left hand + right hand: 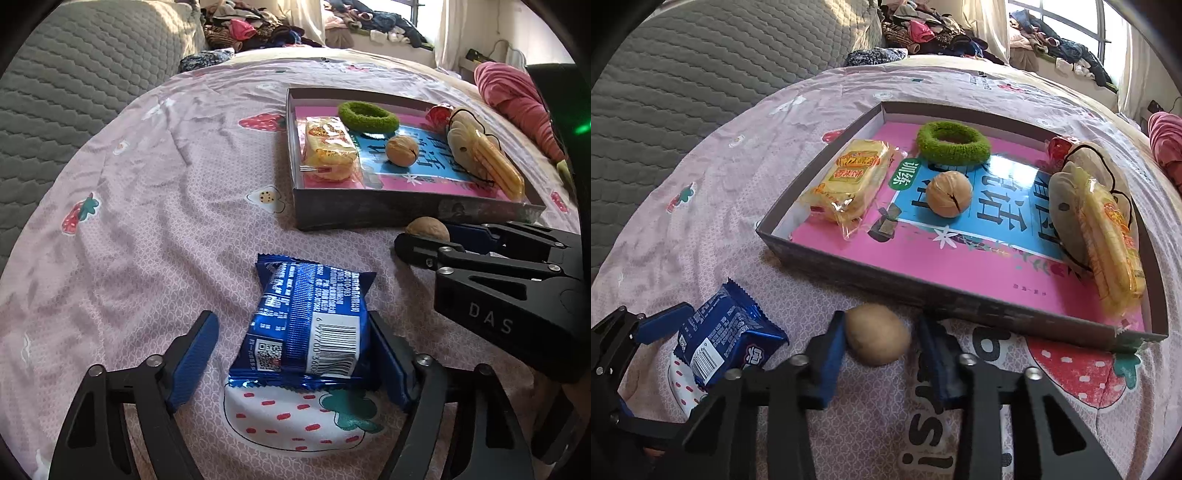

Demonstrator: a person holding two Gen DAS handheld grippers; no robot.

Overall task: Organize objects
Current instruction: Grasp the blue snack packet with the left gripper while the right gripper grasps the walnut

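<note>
A blue snack packet (310, 325) lies on the pink bedsheet between the fingers of my left gripper (291, 345), which is open; its right pad touches the packet and its left pad stands apart. The packet also shows in the right wrist view (724, 338). A walnut (877, 339) lies on the sheet between the fingers of my right gripper (882, 332), which is open around it, left pad touching. The walnut (428, 229) sits just in front of a shallow grey box (960, 299).
The box (369, 214) holds a pink and blue book, a yellow snack packet (849, 181), a green hair tie (953, 142), another walnut (951, 197), a second yellow packet (1112, 243) and a pouch. A grey quilted cushion (74, 74) lies at left, clothes behind.
</note>
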